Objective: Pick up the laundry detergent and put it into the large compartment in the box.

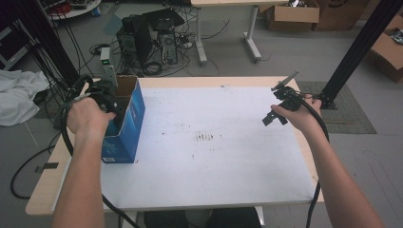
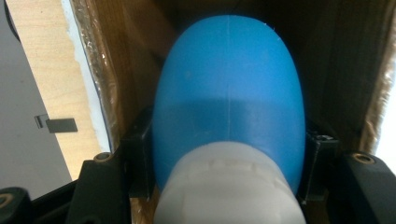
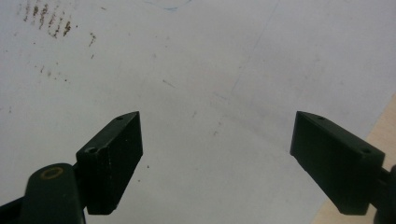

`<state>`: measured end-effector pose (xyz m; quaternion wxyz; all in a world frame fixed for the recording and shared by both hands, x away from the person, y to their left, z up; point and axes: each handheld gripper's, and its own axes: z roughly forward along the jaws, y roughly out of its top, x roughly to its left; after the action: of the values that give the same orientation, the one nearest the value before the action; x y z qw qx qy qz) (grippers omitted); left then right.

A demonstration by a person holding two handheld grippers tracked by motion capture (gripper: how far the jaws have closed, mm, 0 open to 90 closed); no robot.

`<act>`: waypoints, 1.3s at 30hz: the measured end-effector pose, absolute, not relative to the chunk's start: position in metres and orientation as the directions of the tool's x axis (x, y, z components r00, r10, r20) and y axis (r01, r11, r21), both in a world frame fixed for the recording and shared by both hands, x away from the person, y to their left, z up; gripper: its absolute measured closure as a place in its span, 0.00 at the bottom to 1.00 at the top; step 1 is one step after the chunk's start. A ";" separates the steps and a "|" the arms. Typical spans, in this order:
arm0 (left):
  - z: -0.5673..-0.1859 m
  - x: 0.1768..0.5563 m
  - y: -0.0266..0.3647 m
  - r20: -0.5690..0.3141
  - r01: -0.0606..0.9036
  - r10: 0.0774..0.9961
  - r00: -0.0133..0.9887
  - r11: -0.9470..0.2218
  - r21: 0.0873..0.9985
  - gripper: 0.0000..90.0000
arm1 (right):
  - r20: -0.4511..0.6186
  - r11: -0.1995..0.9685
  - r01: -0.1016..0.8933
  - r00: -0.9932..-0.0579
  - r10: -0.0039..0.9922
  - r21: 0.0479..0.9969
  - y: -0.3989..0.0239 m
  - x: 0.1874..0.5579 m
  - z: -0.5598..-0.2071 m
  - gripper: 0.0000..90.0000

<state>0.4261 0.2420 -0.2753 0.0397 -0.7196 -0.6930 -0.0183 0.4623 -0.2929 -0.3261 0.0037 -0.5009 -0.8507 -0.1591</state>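
A blue bottle [image 2: 229,88] with a white cap [image 2: 229,191] sits between the black jaws of my left gripper [image 2: 229,161], which is shut on its sides just above the cap. The bottle points down into an open cardboard box [image 2: 116,70] with brown inner walls. In the high view this box [image 1: 130,118] is blue outside and stands at the table's left edge, with my left gripper [image 1: 110,102] lowered into its open top. My right gripper [image 3: 217,158] hangs open over the white sheet with nothing between its fingers. It is at the table's right edge [image 1: 280,100].
A white sheet [image 1: 214,142] with small dark marks covers most of the wooden table [image 1: 43,190]. Cables trail from both grippers. A black frame post [image 1: 354,52] stands at the right, computer towers [image 1: 152,38] and cardboard boxes [image 1: 292,14] sit on the floor behind.
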 end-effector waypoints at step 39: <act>-0.280 0.427 0.242 0.076 0.999 0.996 0.038 -0.035 -0.033 0.42 | 0.163 0.450 0.853 -0.500 0.851 0.266 -0.290 0.461 -0.326 0.19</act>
<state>0.4269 0.2420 -0.2802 0.0382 -0.7194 -0.6934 -0.0161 0.4615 -0.2902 -0.3258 0.0028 -0.5002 -0.8513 -0.1581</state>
